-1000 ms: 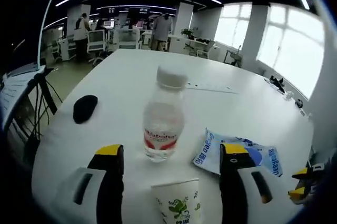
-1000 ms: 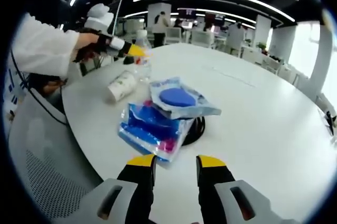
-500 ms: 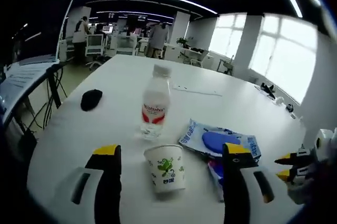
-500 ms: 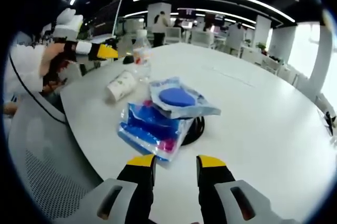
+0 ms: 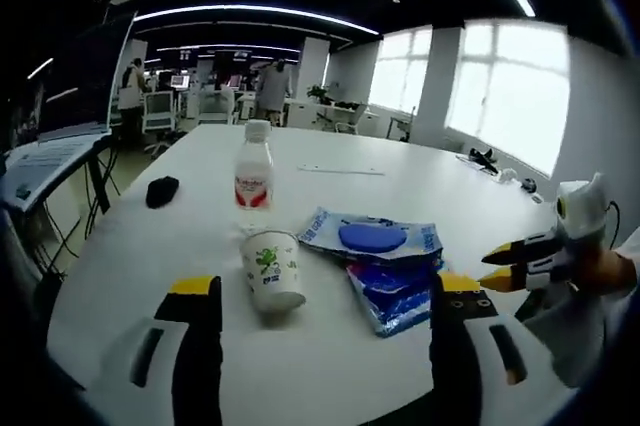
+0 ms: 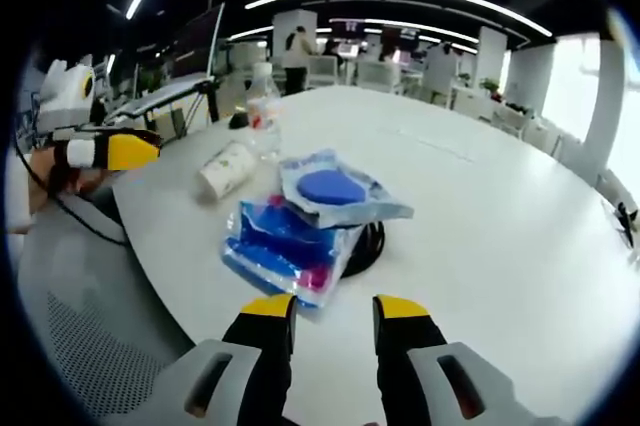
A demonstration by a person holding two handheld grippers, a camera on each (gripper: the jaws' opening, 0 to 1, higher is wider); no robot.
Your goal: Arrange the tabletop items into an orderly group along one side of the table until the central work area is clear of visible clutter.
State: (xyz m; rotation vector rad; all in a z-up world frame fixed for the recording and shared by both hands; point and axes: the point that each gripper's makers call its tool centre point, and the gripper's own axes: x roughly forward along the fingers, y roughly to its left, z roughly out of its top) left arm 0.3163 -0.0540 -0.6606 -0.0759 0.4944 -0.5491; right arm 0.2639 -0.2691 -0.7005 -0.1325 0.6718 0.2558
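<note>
Currently holding nothing in either tool. Left gripper (image 5: pixel 320 291), seen in the left gripper view: yellow-tipped jaws spread wide, hovering off the near edge of the white table (image 5: pixel 330 376), nothing between them. Also visible in the right gripper view at far left (image 6: pixel 125 150), held in a hand (image 6: pixel 50 161) beside the table edge; jaw gap cannot be judged from that angle.

Right gripper (image 6: pixel 327 308), in the right gripper view: jaws parted by a narrow gap, empty, poised just short of the blue packets. Visible too at the right of the left gripper view (image 5: pixel 508 268), yellow tips slightly apart, gripped by a hand (image 5: pixel 600 271).

Clustered toward one side of the table, near its edge: a paper cup with green print (image 5: pixel 273 271), lying on its side with its mouth toward the camera, apart from the rest (image 6: pixel 225 168). Behind it, upright, a clear water bottle with red label and white cap (image 5: pixel 253 178), close to the cup (image 6: pixel 264 111). Beside the cup, a clear packet holding a round blue pad (image 5: pixel 370 237), resting partly on top of a flat blue packet (image 5: pixel 395 291); same stack in the right gripper view, pad packet (image 6: pixel 335 191) over blue packet (image 6: pixel 285 246), with a black cable coil (image 6: pixel 370 244) poking out underneath. Farther left, well apart from the group, a black computer mouse (image 5: pixel 162 190).

Beyond the table: office desks, chairs and standing people (image 5: pixel 268 96).
</note>
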